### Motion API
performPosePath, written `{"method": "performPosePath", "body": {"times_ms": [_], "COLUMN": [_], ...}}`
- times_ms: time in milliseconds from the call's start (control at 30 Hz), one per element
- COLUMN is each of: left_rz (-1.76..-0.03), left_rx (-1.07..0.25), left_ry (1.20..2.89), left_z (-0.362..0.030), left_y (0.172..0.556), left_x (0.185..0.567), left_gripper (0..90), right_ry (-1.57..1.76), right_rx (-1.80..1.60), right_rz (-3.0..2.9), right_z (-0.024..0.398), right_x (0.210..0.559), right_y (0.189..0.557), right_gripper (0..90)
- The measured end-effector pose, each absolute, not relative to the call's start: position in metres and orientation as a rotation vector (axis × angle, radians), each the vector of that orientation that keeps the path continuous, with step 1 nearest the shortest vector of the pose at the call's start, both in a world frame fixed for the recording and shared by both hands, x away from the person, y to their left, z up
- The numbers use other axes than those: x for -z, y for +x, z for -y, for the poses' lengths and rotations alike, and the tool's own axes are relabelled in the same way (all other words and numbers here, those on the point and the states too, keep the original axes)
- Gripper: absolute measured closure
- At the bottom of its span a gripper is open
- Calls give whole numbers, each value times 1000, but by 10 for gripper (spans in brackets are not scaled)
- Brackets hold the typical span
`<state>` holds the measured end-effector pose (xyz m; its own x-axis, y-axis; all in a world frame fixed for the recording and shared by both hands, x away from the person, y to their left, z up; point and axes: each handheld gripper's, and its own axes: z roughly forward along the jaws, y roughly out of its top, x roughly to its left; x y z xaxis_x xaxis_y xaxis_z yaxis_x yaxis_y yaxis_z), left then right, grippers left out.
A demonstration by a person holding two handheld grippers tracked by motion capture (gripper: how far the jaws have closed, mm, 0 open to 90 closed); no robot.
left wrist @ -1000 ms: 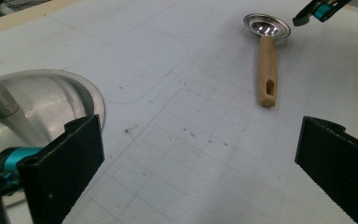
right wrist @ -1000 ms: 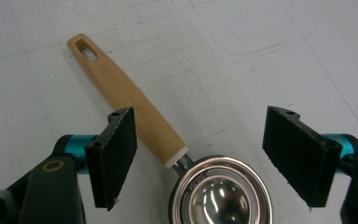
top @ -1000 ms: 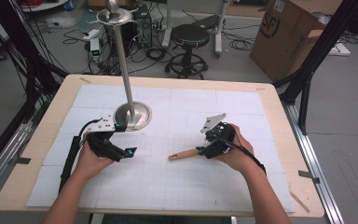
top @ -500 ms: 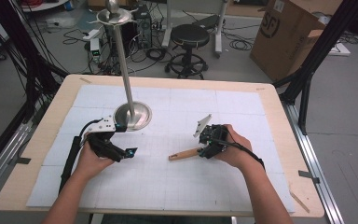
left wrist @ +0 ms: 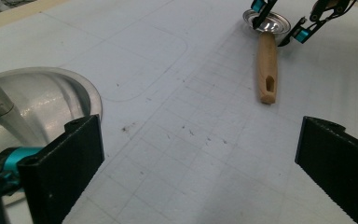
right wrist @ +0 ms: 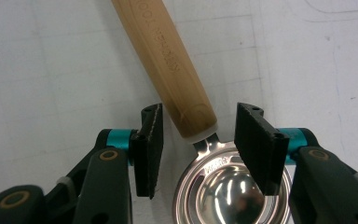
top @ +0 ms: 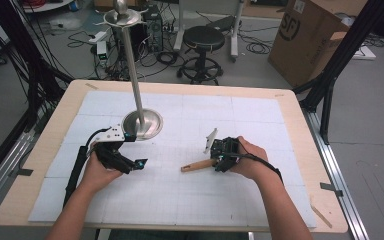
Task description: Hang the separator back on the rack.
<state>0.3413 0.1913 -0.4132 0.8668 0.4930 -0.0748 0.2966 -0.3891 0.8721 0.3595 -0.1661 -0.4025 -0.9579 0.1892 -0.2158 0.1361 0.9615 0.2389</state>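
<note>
My right gripper (right wrist: 198, 140), jaws apart, straddles the wooden-handled steel scoop (right wrist: 168, 60) at frame centre; my left gripper (left wrist: 196, 163) gapes wide.

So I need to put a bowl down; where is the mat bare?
The far right of the mat, beyond the right tongs, is bare, and so is the near strip before both hands. It is crowded around the stand base, the left tongs and the scoop.

Lab: floor cables (top: 165, 57), stool (top: 203, 37), cardboard box (top: 307, 35).
</note>
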Motion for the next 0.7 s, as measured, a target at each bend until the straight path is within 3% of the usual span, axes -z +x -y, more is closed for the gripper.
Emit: {"method": "performPosePath", "body": {"times_ms": [500, 700], "left_rz": [-585, -582], "left_rx": [-235, -235], "left_ry": [2005, 2008], "left_z": [-192, -191], "left_y": [342, 342], "left_x": [414, 415], "left_gripper": [17, 17], "right_ry": [135, 147], "right_rx": [-187, -179], "right_rz": [-2931, -2956], "right_z": [149, 151], "right_x": [408, 408], "right_y": [367, 367], "right_gripper": [549, 612]}}
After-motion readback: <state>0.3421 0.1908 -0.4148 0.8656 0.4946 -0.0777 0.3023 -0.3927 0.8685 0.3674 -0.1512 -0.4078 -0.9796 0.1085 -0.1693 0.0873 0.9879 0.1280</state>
